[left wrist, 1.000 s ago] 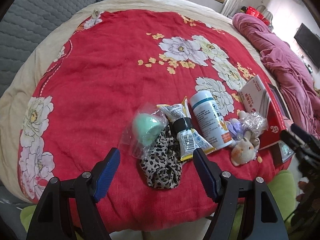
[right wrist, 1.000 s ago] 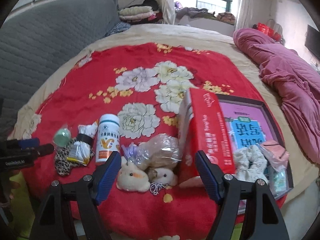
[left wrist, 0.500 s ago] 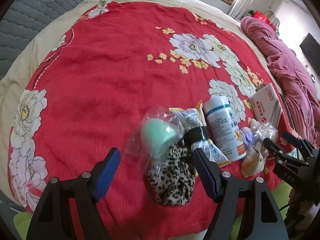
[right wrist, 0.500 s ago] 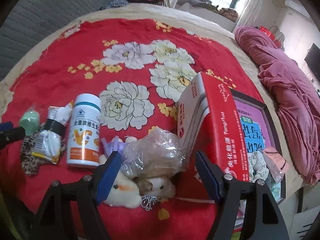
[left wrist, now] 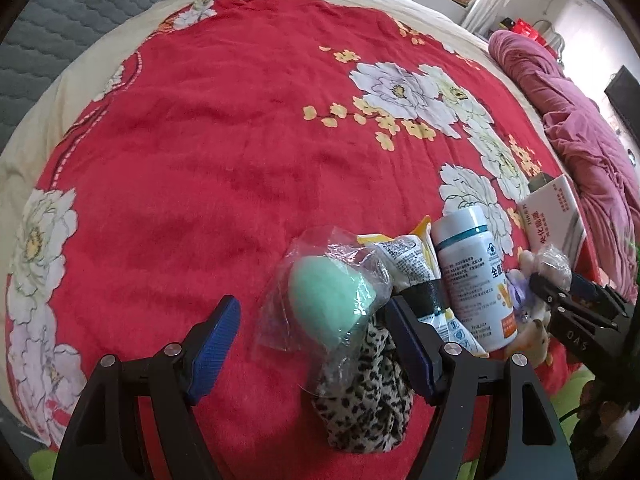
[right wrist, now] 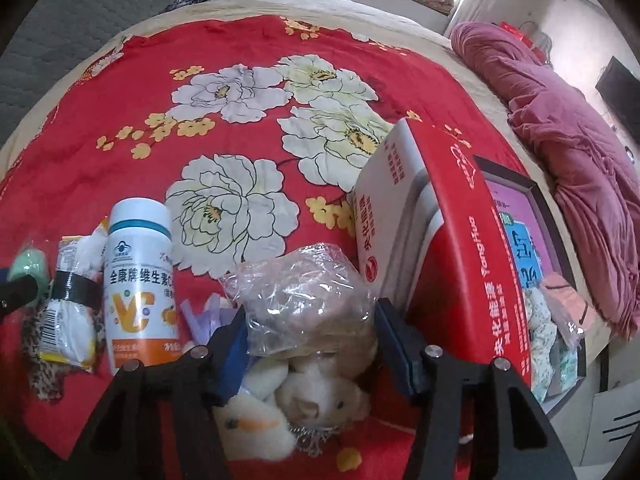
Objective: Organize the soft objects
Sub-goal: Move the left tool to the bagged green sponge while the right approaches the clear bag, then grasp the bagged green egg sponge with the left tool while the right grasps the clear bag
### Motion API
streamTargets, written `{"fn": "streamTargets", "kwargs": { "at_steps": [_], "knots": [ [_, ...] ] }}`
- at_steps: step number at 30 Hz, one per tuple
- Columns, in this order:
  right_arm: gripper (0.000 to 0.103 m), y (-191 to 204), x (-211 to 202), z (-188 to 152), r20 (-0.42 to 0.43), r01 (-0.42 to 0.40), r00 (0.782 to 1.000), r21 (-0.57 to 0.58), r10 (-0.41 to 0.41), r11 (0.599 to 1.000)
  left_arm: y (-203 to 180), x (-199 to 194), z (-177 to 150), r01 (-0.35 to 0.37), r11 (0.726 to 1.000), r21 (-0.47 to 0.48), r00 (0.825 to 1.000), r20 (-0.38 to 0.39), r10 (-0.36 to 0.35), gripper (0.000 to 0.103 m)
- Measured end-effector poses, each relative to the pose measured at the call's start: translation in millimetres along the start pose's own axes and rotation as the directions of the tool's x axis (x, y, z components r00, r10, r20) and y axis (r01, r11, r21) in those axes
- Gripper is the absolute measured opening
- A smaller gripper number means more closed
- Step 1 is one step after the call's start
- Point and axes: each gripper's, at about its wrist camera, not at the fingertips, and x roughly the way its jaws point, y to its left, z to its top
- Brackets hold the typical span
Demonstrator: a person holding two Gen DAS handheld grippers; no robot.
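The bagged plush is sitting at the near edge of the red blanket, beside the red box. The right gripper has been dropping over it, its jaws just closing in around the crinkled plastic, so a pickup looks imminent. The left gripper is hanging spread around the bagged green sponge.

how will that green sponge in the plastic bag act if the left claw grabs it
The green sponge probably squashes and weighs little. Its loose clear bag looks slick, so it may slide. It leans on a leopard cloth, so it could tumble.
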Motion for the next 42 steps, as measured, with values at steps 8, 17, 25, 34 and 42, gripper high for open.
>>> {"fn": "streamTargets", "kwargs": {
  "at_steps": [8, 17, 25, 34, 42],
  "knots": [
    [0.056, 9.1, 5.9, 1.1, 0.022, 0.040, 0.999, -0.066, -0.039, 0.997, 1.4, 15.4, 7.8, 0.022, 1.000, -0.015, 1.000, -0.017, -0.023, 0.076],
    [0.054, -2.5, -1.3, 5.4, 0.042, -0.047, 0.998, -0.013, 0.047, 0.999, 5.9, 23.0, 19.0, 0.090, 0.995, -0.048, 0.996, -0.011, -0.091, 0.071],
    [0.054, -10.3, -8.1, 6.0, 0.065, -0.116, 0.991, 0.028, 0.114, 0.993, 8.0, 21.6, 18.1, 0.090, 0.995, -0.048, 0.996, -0.001, -0.091, 0.057],
    [0.054, -18.1, -19.0, 5.2, 0.097, -0.187, 0.979, 0.049, 0.182, 0.981, 3.1, 0.2, 16.5, 0.070, 0.997, -0.028, 0.997, 0.042, -0.068, 0.056],
    [0.054, -21.5, -43.9, 7.0, 0.149, -0.215, 0.967, 0.047, 0.206, 0.975, -15.0, -33.9, 17.9, 0.076, 0.997, 0.015, 0.992, 0.095, -0.077, 0.056]
  ]
}}
